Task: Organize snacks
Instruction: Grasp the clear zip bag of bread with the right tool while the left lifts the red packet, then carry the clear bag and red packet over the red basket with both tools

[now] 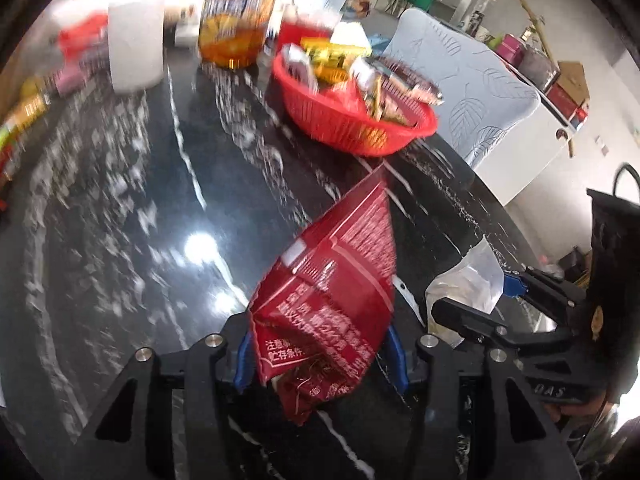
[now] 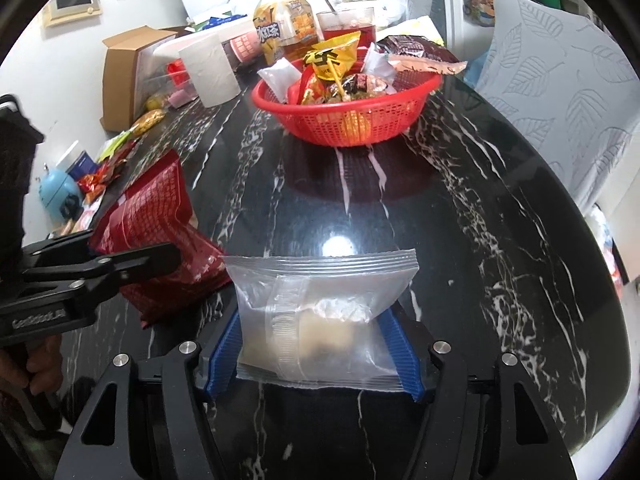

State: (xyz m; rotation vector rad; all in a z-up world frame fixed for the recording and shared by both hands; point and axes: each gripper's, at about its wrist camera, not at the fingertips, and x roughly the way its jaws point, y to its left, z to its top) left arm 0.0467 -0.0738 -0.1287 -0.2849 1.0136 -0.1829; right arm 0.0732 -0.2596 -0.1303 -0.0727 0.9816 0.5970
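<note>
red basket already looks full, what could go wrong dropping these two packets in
The red basket is heaped, with packets overhanging its rim, so new ones could slide off onto the black marble table. The left claw holds the red snack bag only by its lower end; it may swing or slip. The clear packet looks slick in the right claw.

Red mesh basket — black table veined white — dark-red packet.

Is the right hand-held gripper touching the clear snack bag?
Touching. The right wrist view shows the right hand-held gripper with both blue pads pressed against the sides of the clear snack bag, held above the table.
</note>
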